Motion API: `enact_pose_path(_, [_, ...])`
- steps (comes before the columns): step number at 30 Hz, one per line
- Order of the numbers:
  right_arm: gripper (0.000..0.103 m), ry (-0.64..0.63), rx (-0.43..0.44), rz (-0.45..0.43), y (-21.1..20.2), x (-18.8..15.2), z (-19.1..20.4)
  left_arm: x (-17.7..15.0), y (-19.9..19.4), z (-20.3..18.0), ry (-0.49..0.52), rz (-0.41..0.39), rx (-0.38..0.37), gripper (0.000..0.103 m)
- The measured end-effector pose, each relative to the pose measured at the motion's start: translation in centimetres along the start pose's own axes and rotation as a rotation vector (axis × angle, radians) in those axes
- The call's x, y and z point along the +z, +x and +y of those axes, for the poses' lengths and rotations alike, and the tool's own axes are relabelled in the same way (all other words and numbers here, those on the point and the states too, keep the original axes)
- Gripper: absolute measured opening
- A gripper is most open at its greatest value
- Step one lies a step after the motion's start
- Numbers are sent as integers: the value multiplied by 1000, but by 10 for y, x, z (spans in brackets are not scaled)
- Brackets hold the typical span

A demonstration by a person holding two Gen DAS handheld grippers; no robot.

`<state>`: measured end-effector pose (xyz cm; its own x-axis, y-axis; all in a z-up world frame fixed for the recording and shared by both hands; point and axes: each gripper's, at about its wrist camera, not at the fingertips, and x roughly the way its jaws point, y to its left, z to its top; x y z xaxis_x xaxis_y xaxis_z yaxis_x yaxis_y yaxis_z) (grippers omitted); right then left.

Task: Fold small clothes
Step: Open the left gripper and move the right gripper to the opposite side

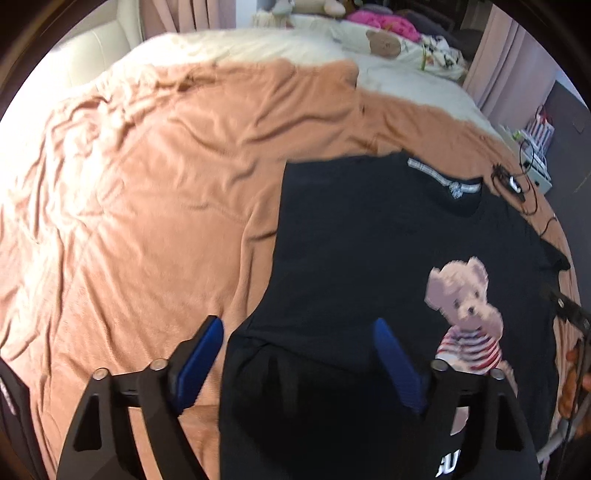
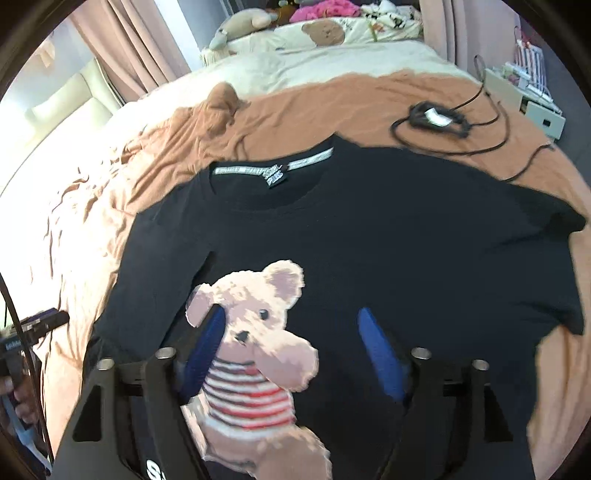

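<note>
My left gripper (image 1: 297, 363) and right gripper (image 2: 291, 349) both hang with blue ribbed pads spread apart, gripping nothing, and their black frames hide the hem of the soft black cotton T-shirt with a fuzzy teddy-bear print (image 2: 369, 236), white lettering cut off at six o'clock. The shirt lies flat below both, collar toward twelve, on a wrinkled tan fleece blanket (image 1: 155, 192). A blurry black cable coil (image 2: 437, 118) sits at one o'clock.

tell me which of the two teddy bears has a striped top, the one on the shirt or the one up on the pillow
The bear printed on the black t-shirt: that printed bear wears a red and white striped top. The brown bear face on the pillow shows only a head.
</note>
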<state>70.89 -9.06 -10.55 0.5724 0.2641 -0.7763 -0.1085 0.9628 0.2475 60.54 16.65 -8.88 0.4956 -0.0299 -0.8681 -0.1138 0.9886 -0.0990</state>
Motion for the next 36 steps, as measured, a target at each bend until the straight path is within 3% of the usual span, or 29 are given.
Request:
enact_pose_path(4, [83, 10, 0, -19, -47, -11, -25, -2, -19, -29, 10, -18, 29, 90])
enact_pose_path(15, [83, 46, -40, -38, -149, -37, -80, -29, -89, -97, 20, -106, -54, 103])
enact_pose_path(25, [83, 106, -93, -29, -199, -62, -137, -46, -129, -143, 38, -160, -224, 103])
enact_pose_path(30, [83, 113, -116, -42, -214, -67, -158, -53, -136, -177, 104, -163, -253, 103])
enact_pose_path(36, [83, 125, -128, -50, -221, -71, -181, -55, -131, -205, 116, -174, -270, 103])
